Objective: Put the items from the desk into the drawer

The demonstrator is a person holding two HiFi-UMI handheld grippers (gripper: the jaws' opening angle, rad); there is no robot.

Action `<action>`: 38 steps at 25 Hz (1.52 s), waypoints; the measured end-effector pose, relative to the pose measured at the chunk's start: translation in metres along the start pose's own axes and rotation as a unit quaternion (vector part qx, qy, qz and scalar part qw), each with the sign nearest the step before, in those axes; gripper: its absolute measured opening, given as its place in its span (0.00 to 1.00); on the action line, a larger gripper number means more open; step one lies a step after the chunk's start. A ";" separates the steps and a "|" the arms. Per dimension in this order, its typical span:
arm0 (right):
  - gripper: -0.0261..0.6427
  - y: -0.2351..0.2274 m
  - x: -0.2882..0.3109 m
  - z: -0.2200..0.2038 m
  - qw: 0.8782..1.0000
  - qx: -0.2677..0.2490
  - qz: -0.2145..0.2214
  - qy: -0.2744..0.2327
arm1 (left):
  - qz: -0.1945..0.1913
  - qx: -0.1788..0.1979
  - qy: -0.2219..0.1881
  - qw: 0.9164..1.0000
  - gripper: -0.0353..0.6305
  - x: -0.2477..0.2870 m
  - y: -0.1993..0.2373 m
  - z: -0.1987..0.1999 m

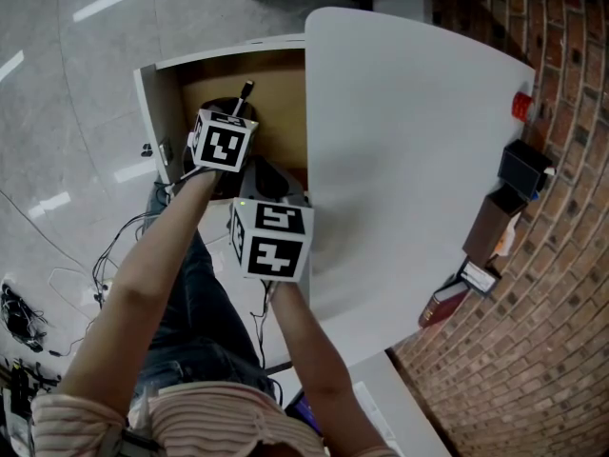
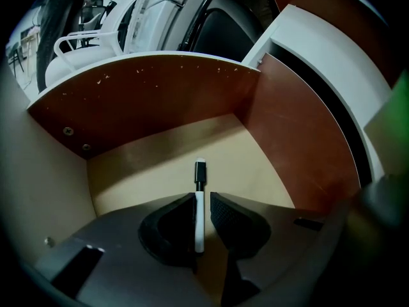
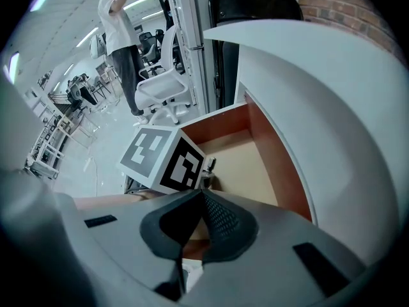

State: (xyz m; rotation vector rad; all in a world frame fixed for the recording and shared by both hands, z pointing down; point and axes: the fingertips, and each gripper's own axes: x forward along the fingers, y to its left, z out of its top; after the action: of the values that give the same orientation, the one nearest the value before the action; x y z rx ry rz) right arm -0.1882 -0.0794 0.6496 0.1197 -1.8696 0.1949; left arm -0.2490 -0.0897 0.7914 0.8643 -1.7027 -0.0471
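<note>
Over the open drawer (image 2: 147, 101), left gripper (image 2: 202, 197) fingers grasp a marker (image 2: 199, 217), perhaps loosely; right gripper (image 3: 199, 194) fingers clenched, empty; black box (image 1: 523, 168) and others on the surface (image 1: 400, 160) not yet moved

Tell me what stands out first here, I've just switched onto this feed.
The left gripper catches the eye first: it holds a white marker with a black cap between its jaws, above the floor of the open drawer. The right gripper is shut on nothing, close behind it. The white desk is mostly bare, with a few things along its brick-wall edge, among them a black box.
</note>
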 end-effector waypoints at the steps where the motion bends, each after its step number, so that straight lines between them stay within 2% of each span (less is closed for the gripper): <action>1: 0.06 0.000 0.000 0.000 1.000 -0.001 -0.001 -0.003 | 0.001 0.001 0.000 1.000 0.16 0.000 0.000 0.000; 7: 0.06 -0.001 -0.004 0.002 1.000 -0.004 -0.007 -0.011 | 0.014 -0.014 -0.018 1.000 0.16 -0.014 0.004 0.003; 13: 0.06 0.006 -0.019 0.006 1.000 -0.012 -0.004 -0.028 | 0.011 -0.026 -0.040 0.999 0.16 -0.040 0.002 0.009; 16: 0.06 0.009 -0.031 0.012 0.999 -0.010 0.002 -0.043 | 0.014 -0.029 -0.055 0.998 0.12 -0.058 -0.002 0.017; 25: 0.06 0.025 -0.075 0.023 0.996 -0.017 0.019 -0.091 | 0.005 -0.008 -0.107 0.994 0.07 -0.117 -0.026 0.035; 31: 0.06 0.022 -0.113 0.031 0.991 -0.011 0.023 -0.131 | -0.006 -0.013 -0.144 0.990 0.07 -0.165 -0.047 0.048; 38: 0.06 0.018 -0.161 0.050 0.981 -0.012 0.030 -0.189 | -0.016 0.021 -0.188 0.982 0.07 -0.226 -0.073 0.063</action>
State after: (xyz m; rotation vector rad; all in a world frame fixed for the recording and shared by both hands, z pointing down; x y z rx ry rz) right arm -0.1892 -0.0742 0.4799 0.0874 -2.2553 0.2012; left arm -0.2520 -0.0412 0.5505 0.9585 -2.0466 -0.2090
